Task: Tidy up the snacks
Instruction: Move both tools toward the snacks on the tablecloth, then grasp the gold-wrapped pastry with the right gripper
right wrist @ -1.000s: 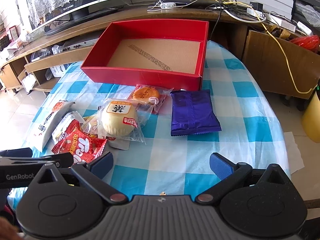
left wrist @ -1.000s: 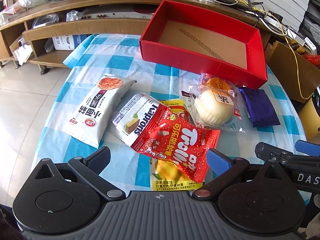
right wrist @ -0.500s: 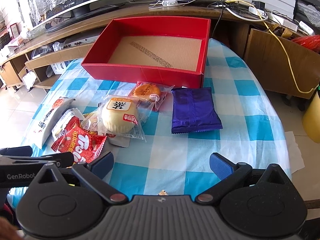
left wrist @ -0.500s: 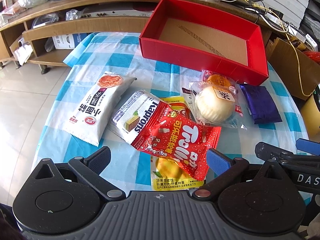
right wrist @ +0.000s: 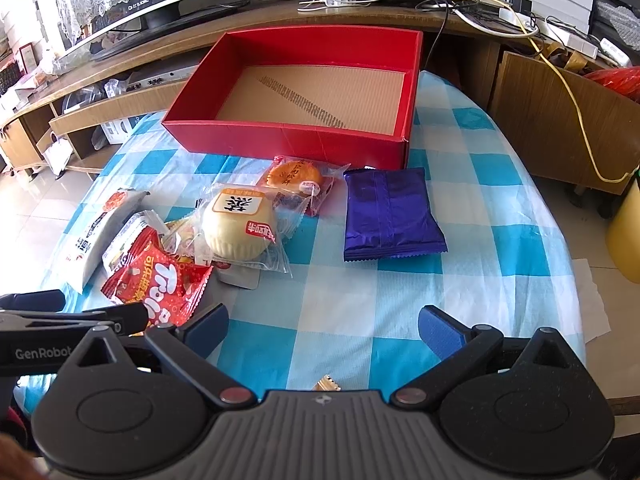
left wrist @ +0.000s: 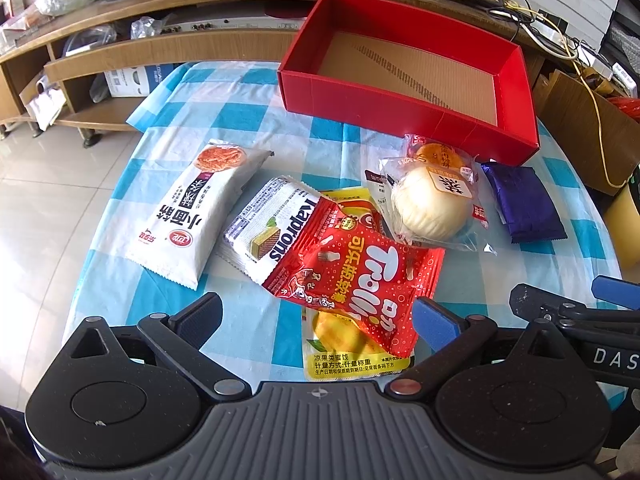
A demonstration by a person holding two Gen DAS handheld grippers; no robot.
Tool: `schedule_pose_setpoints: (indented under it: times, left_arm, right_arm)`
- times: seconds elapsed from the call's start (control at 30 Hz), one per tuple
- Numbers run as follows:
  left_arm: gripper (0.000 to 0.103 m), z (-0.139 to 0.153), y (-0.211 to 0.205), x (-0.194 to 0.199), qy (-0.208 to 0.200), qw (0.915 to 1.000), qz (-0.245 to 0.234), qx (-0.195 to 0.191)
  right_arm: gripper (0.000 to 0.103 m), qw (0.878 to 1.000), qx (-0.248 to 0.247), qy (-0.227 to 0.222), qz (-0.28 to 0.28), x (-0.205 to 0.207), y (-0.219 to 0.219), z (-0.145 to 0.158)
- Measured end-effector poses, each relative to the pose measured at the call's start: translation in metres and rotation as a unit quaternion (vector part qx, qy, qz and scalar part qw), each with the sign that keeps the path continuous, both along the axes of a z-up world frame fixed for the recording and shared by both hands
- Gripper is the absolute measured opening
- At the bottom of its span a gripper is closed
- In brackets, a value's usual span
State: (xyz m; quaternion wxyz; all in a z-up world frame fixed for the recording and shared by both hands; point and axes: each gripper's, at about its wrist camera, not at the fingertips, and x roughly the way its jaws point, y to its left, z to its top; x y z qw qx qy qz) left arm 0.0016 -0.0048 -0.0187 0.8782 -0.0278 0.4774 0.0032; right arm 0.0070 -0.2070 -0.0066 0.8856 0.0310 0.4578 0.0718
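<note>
An empty red box [left wrist: 404, 114] [right wrist: 288, 140] stands at the far side of the checked table. Snacks lie in front of it: a white noodle bag [left wrist: 196, 216], a Kaprons wafer pack [left wrist: 268, 232], a red Trolli bag [left wrist: 356, 276] [right wrist: 156, 284] over a yellow fruit pack [left wrist: 352, 356], a wrapped white bun [left wrist: 432, 204] [right wrist: 238, 228], an orange pastry [right wrist: 296, 178] and a purple packet [left wrist: 524, 200] [right wrist: 390, 216]. My left gripper [left wrist: 316, 314] is open above the Trolli bag's near end. My right gripper [right wrist: 324, 326] is open and empty above bare cloth, short of the purple packet.
A wooden TV bench [left wrist: 120, 60] with shelves, cables and a monitor [right wrist: 160, 4] runs behind the table. A wooden cabinet [right wrist: 560, 120] and a yellow bin [right wrist: 626, 232] stand to the right. Tiled floor [left wrist: 36, 200] lies to the left. A small wrapper scrap [right wrist: 326, 384] lies near the right gripper.
Both grippers have moved slightly forward over the table, so the snacks and box sit a little closer. Both stay open. No snack has moved.
</note>
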Motion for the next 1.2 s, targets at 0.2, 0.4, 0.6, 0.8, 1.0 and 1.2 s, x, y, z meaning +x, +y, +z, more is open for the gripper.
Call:
schedule_pose_setpoints:
  times: [0.2,0.4,0.6,0.8,1.0,1.2]
  left_arm:
    - [0.102,-0.001,-0.001,0.0,0.002,1.0,-0.001,0.002]
    - [0.101,-0.003,-0.001,0.001,0.007,1.0,-0.002,0.002]
    - [0.101,-0.004,-0.002,0.002,0.011,0.9999,-0.003,0.002]
    - [0.1,-0.008,-0.003,0.003,0.019,0.9998,-0.005,0.002]
    - [0.101,-0.013,-0.002,0.008,0.034,0.9993,-0.008,-0.016]
    - [0.102,-0.013,0.009,0.015,0.039,0.9986,0.014,-0.032]
  right_arm:
    - [0.103,1.0,0.0,0.003,0.0,0.0,0.0,-0.001]
    - [0.103,1.0,0.0,0.009,0.001,0.0,0.0,-0.003]
    - [0.103,1.0,-0.001,0.014,0.002,0.0,0.001,-0.004]
    - [0.103,1.0,-0.001,0.021,0.007,0.0,0.002,-0.006]
    - [0.103,1.0,0.0,0.025,0.006,0.001,-0.001,-0.006]
    - [0.103,1.0,-0.002,0.028,0.004,0.002,-0.007,-0.005]
